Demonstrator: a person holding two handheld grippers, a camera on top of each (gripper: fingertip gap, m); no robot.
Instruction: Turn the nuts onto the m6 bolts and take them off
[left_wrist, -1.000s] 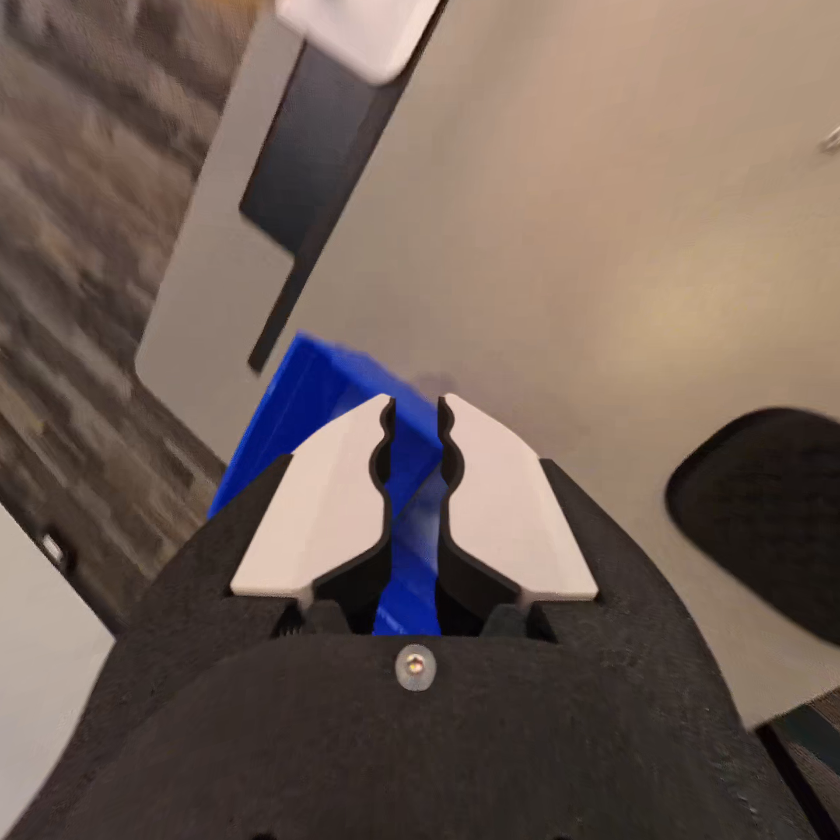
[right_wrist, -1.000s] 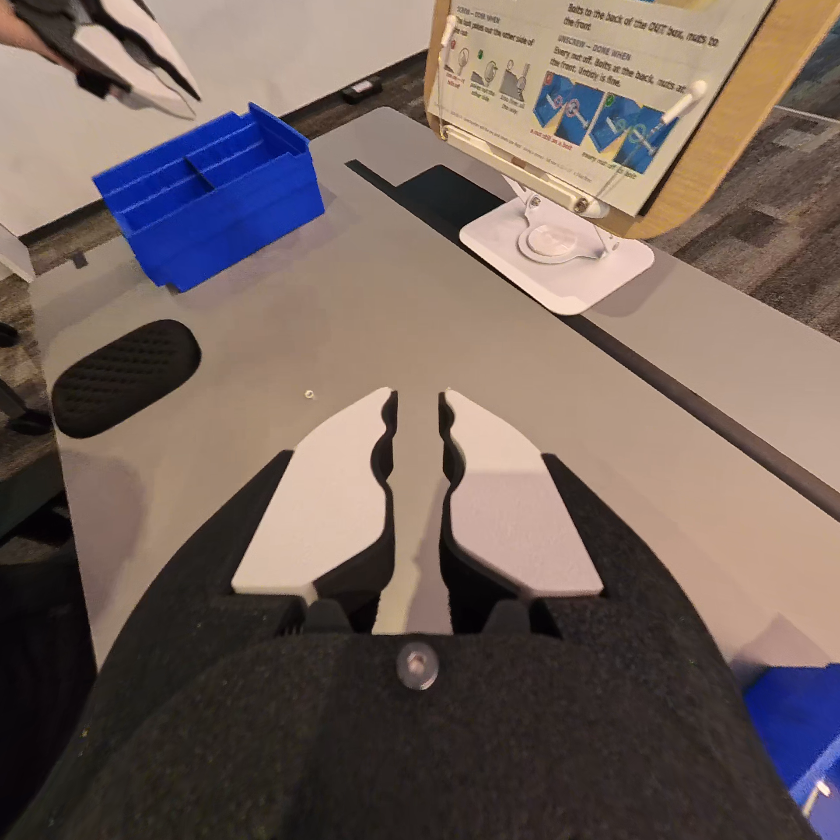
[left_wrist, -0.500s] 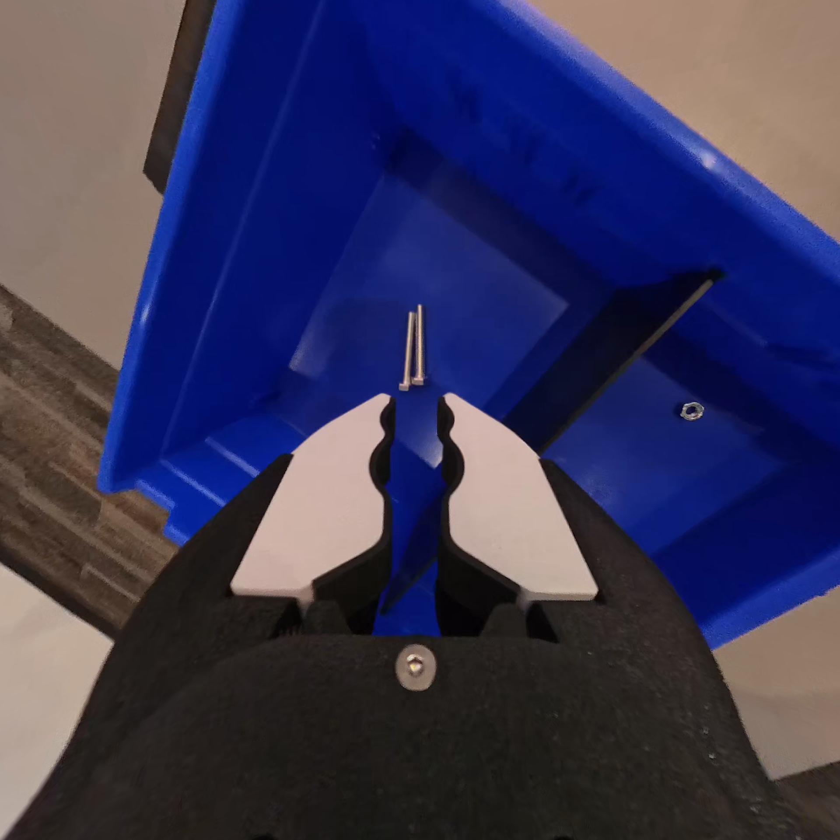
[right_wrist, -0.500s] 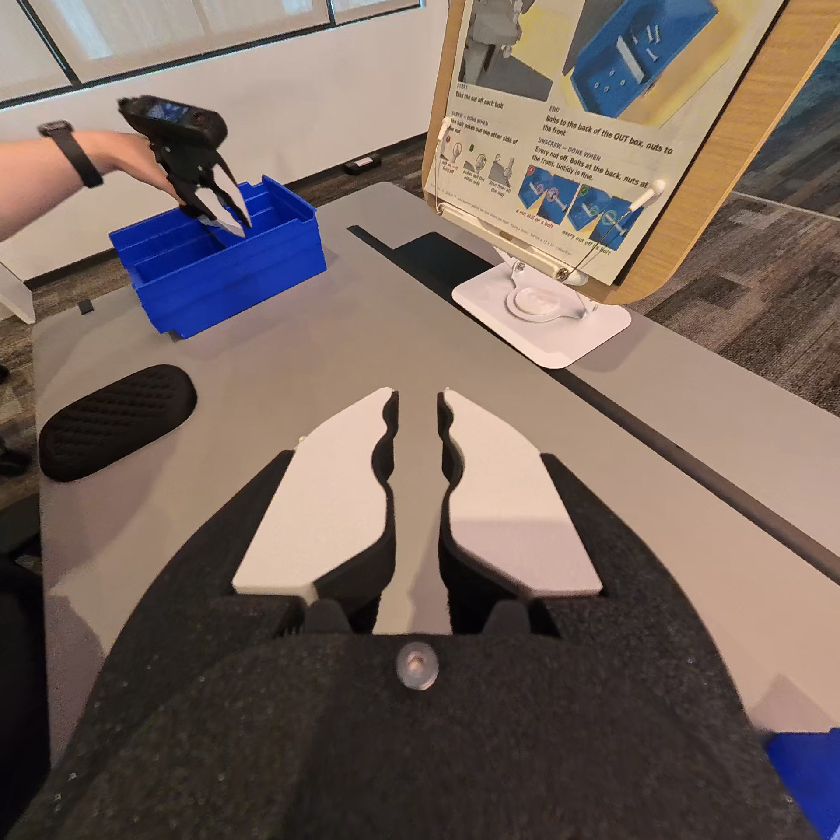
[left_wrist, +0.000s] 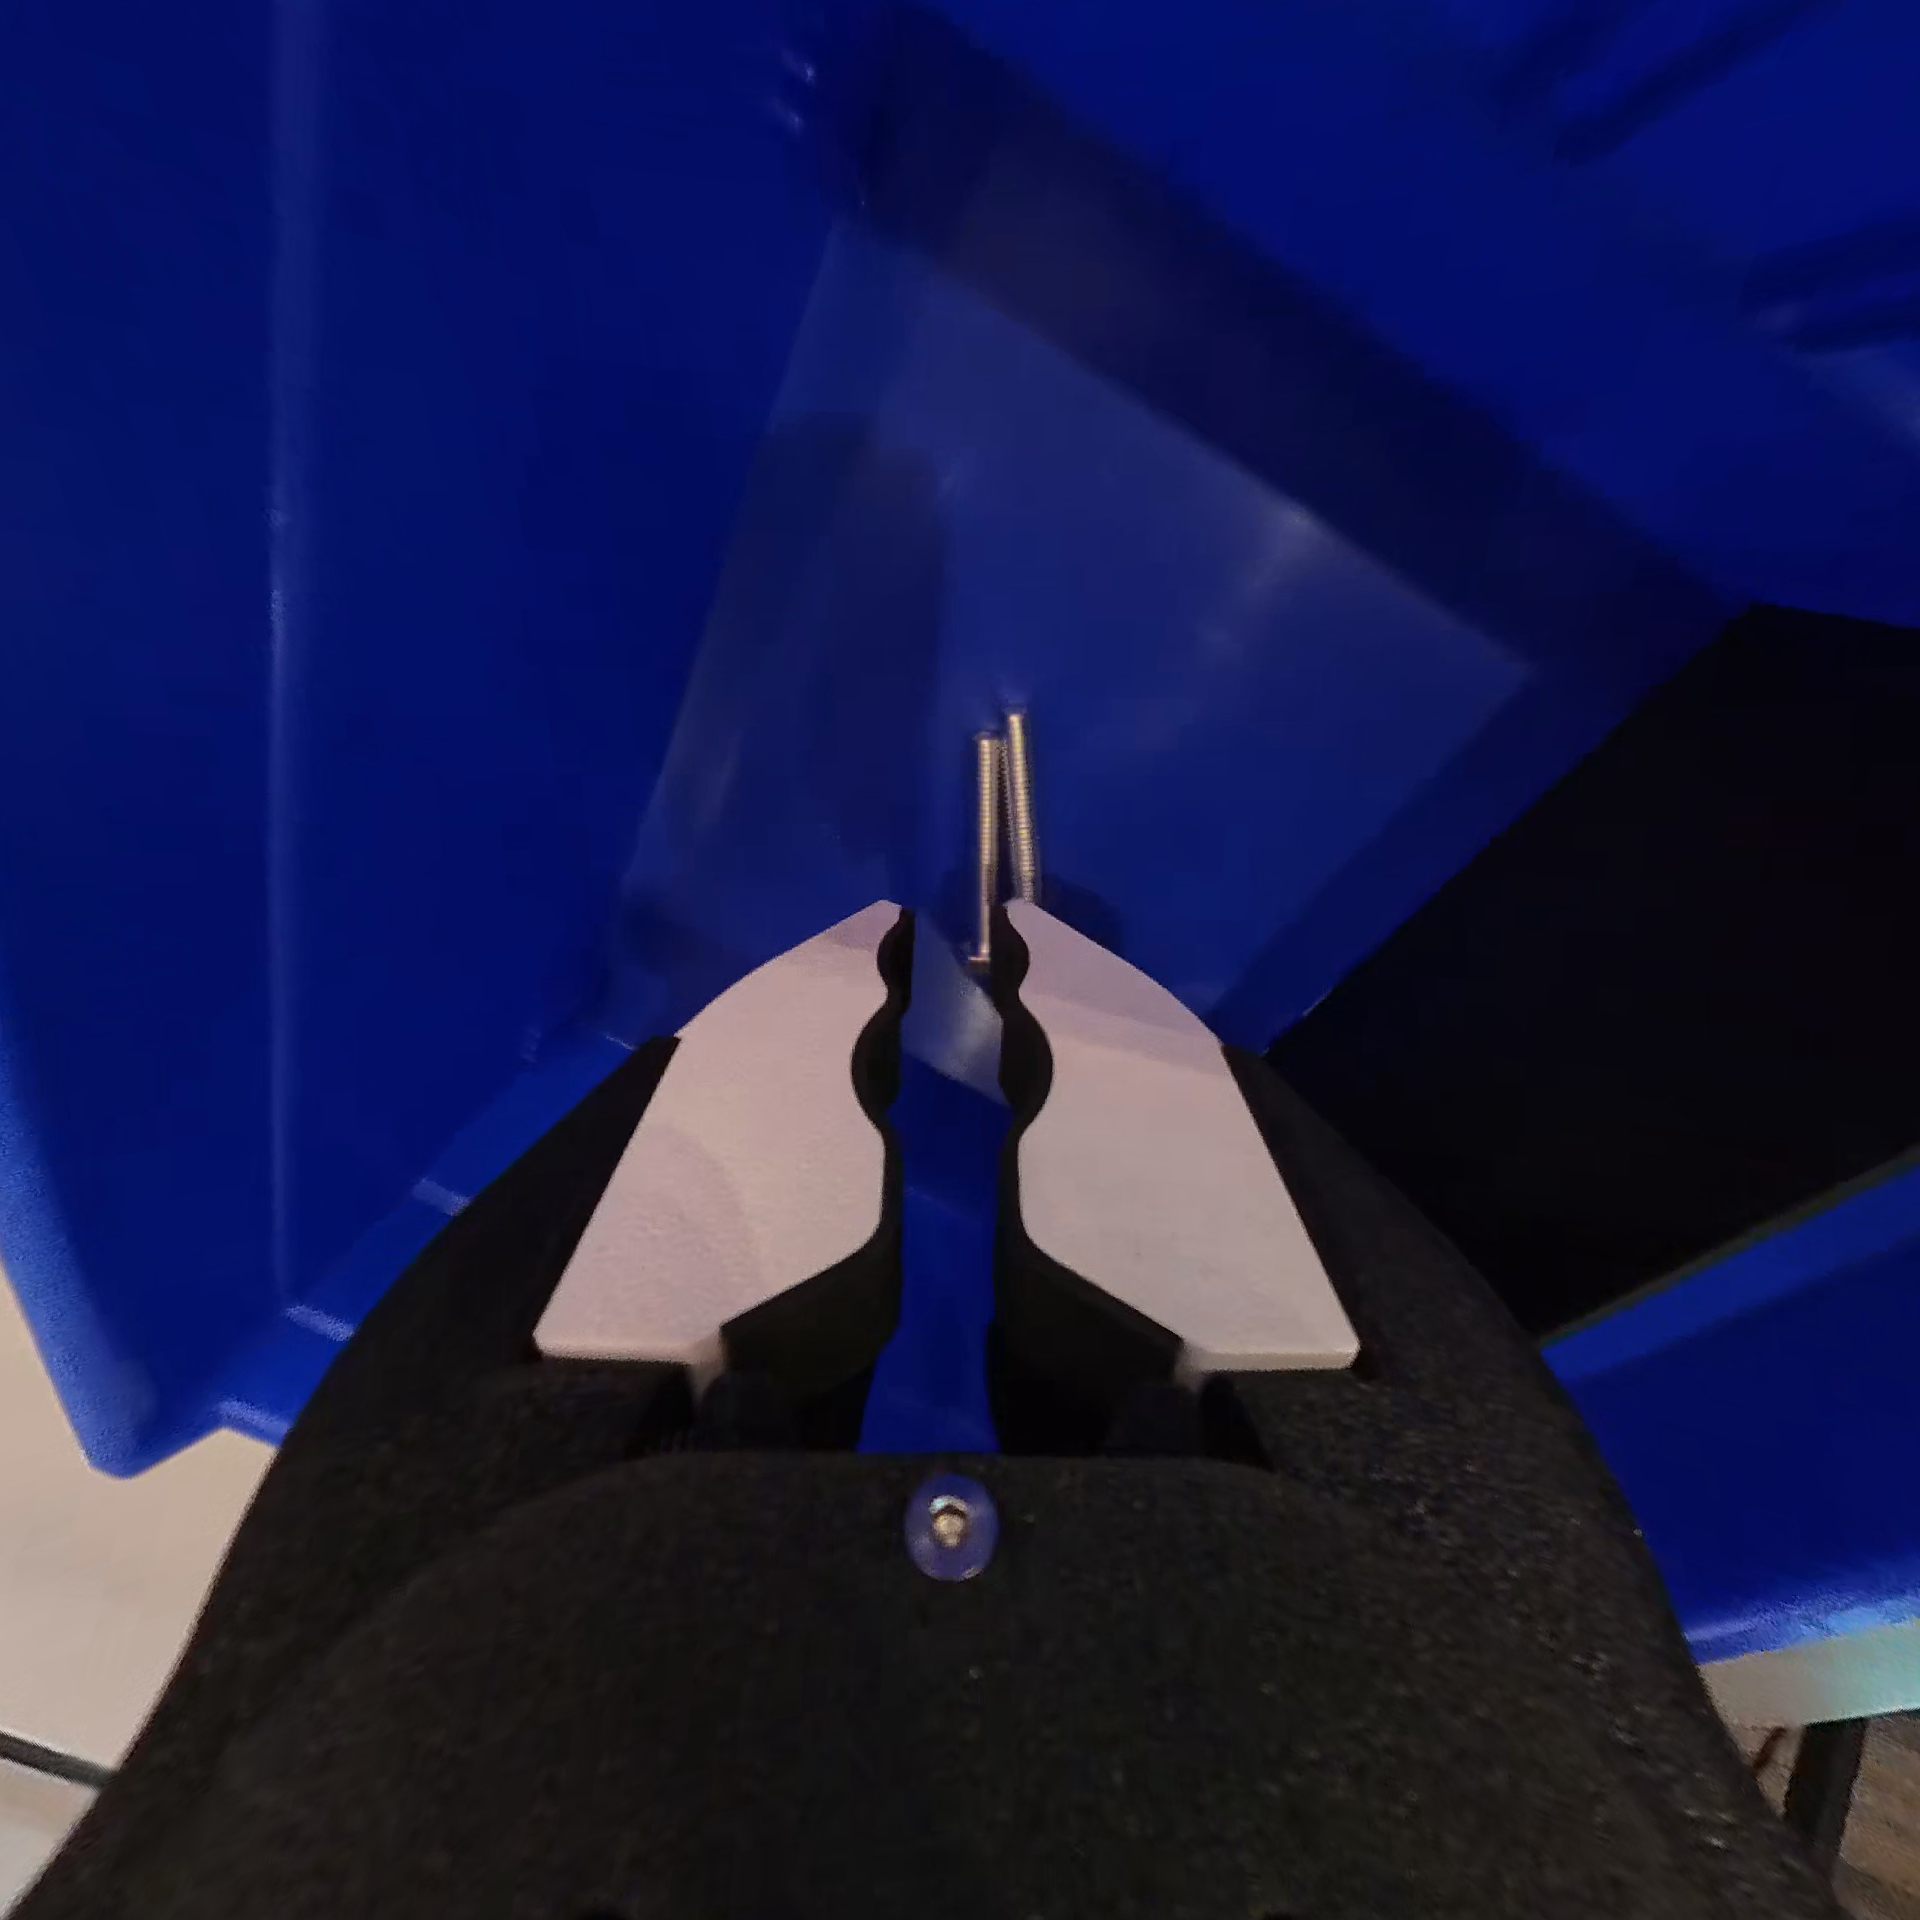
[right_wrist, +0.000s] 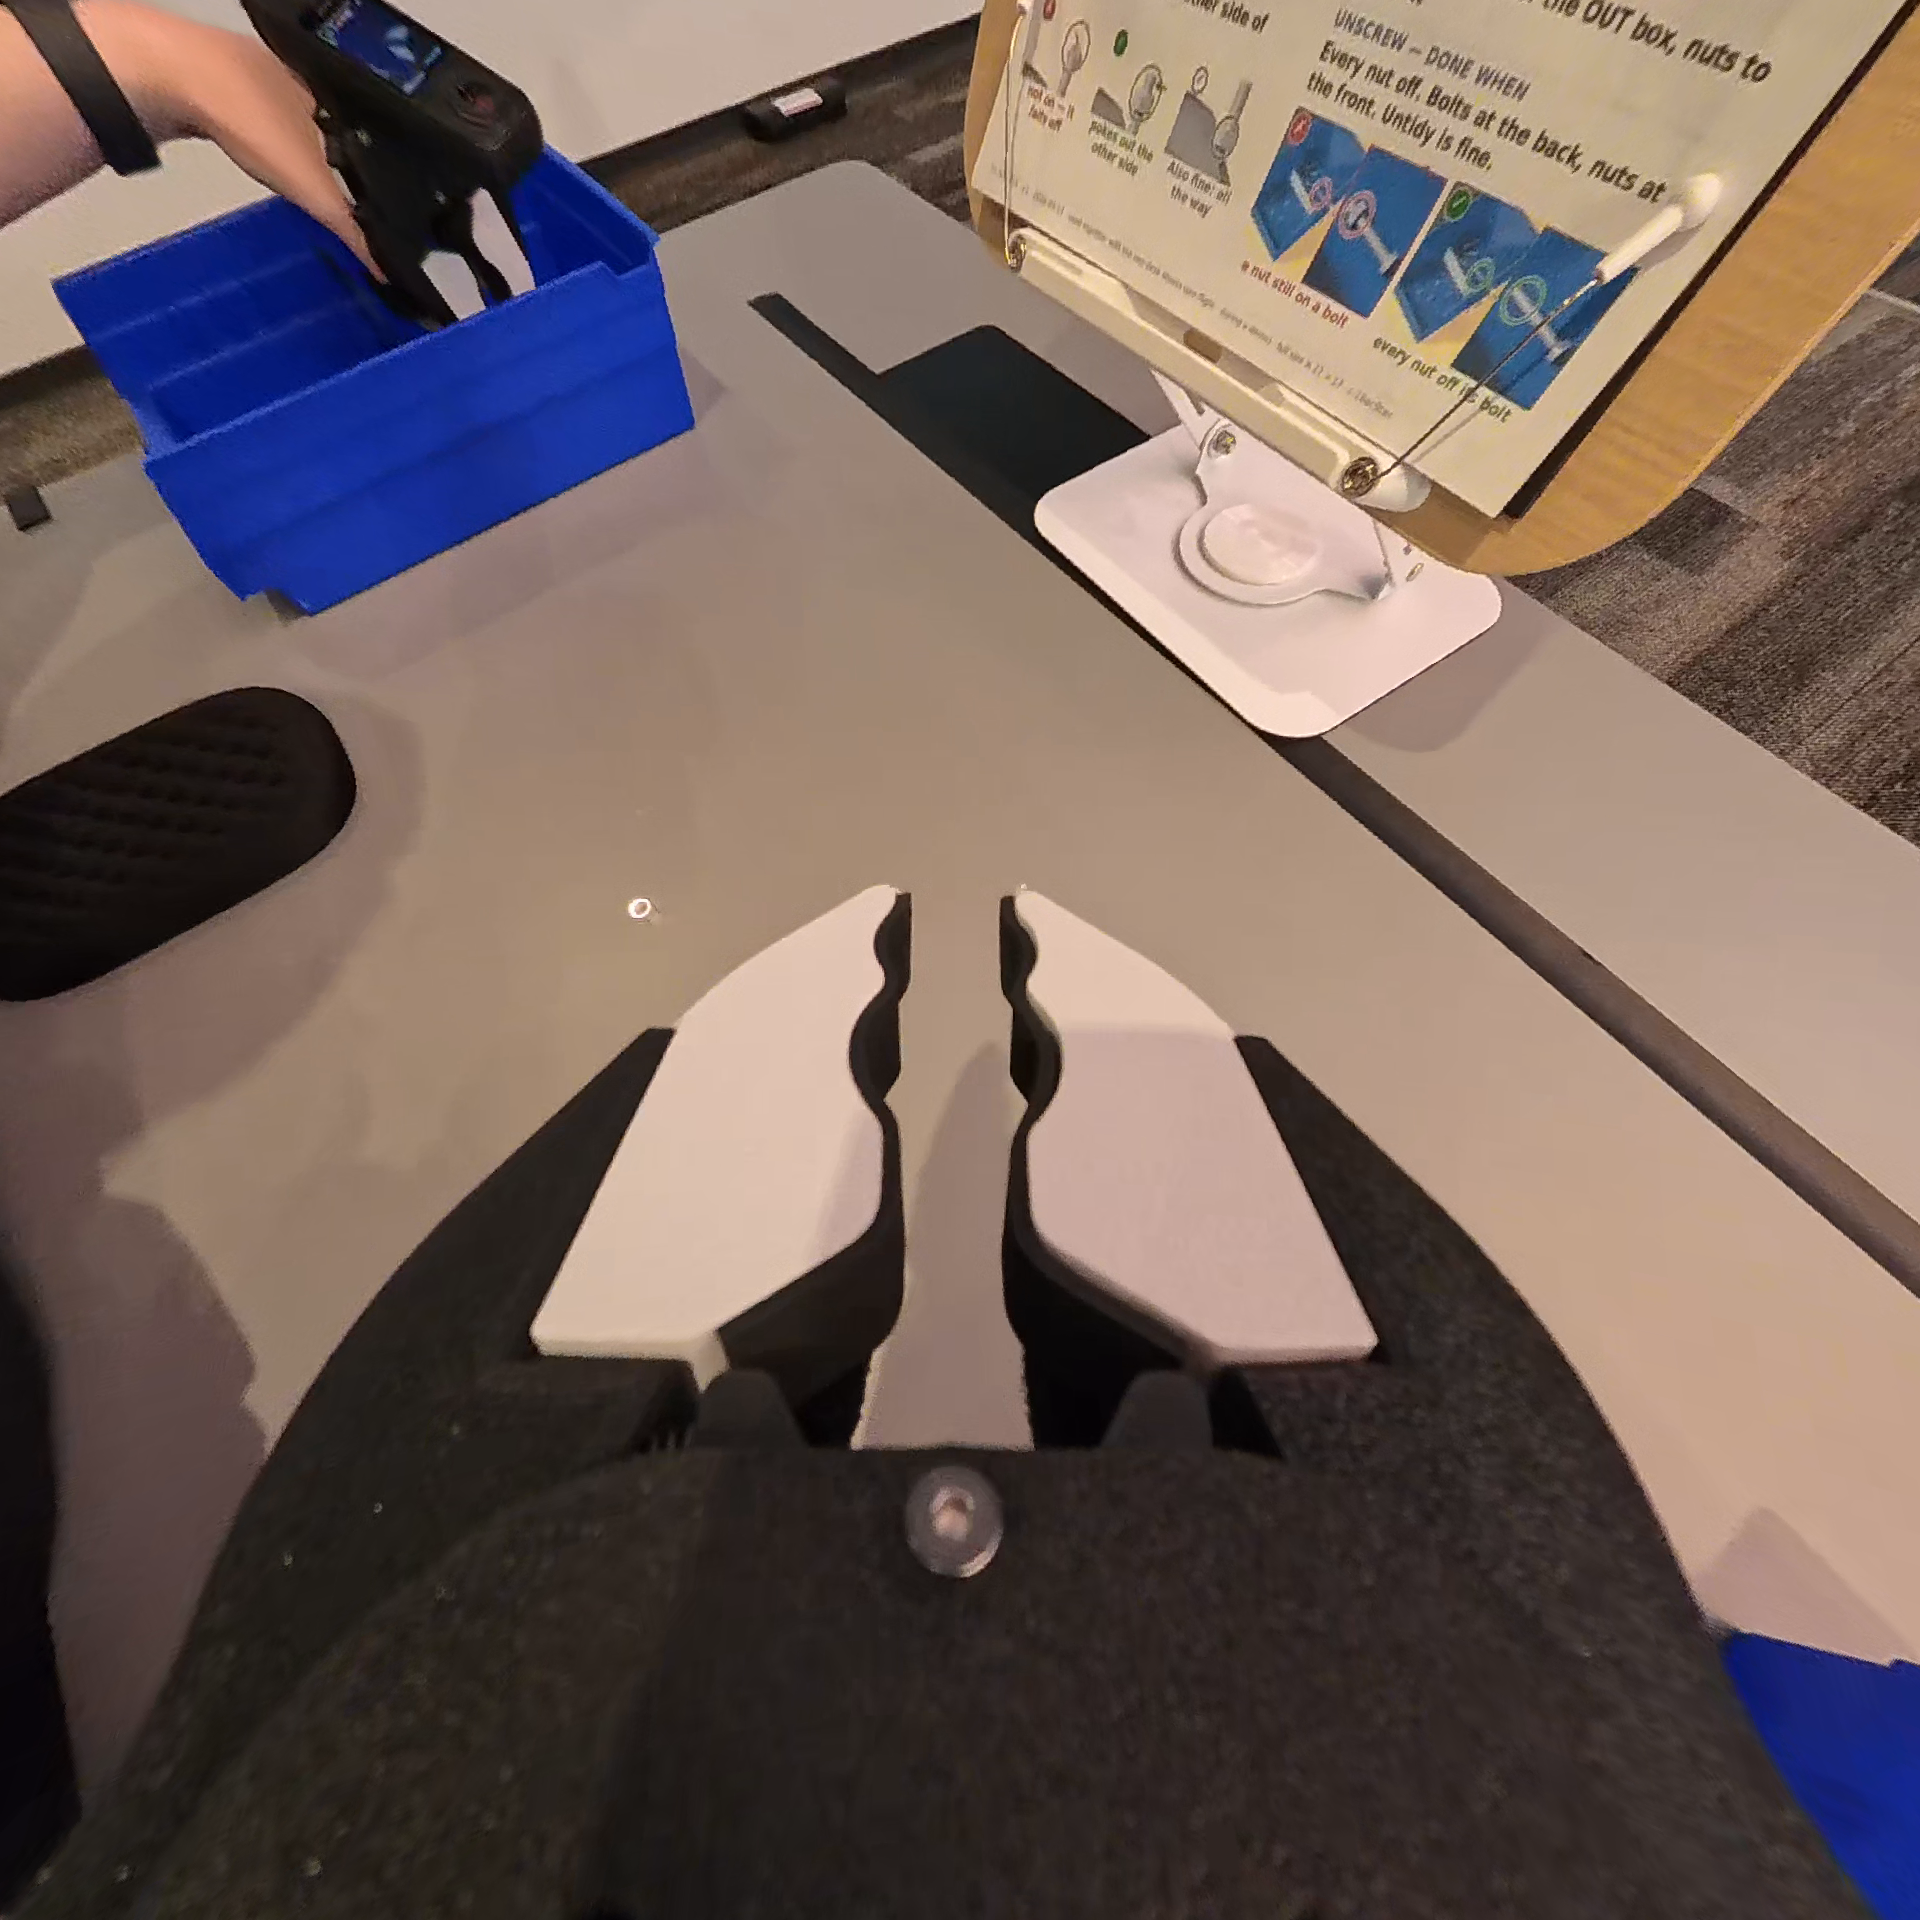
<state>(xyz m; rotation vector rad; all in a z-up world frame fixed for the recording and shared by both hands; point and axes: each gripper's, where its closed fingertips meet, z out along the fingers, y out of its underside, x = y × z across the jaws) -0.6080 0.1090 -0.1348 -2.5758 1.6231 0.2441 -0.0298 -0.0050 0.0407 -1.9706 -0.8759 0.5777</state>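
Note:
Two thin silver bolts (left_wrist: 1003, 831) lie side by side on the floor of a blue bin (left_wrist: 416, 520). My left gripper (left_wrist: 958, 914) is open, down inside the bin, its tips right at the bolts' near ends; one bolt head sits between the tips. In the right wrist view the same bin (right_wrist: 416, 416) stands at the far left of the grey table (right_wrist: 831, 675), with the left gripper (right_wrist: 457, 281) reaching into it. My right gripper (right_wrist: 956, 904) is open and empty above the table. A small nut (right_wrist: 640, 909) lies on the table left of its tips.
A black divider (left_wrist: 1610, 1091) splits the bin. A black padded rest (right_wrist: 156, 831) lies at the table's left edge. A white stand (right_wrist: 1278, 603) holding an instruction board (right_wrist: 1403, 208) stands at the right. Another blue bin's corner (right_wrist: 1829, 1756) shows at lower right. There is about 60 cm between the tips of the two grippers.
My left gripper has dropped deeper into the blue bin and closed in on the two bolts. My right gripper has stayed open and tilted down a little toward the table.

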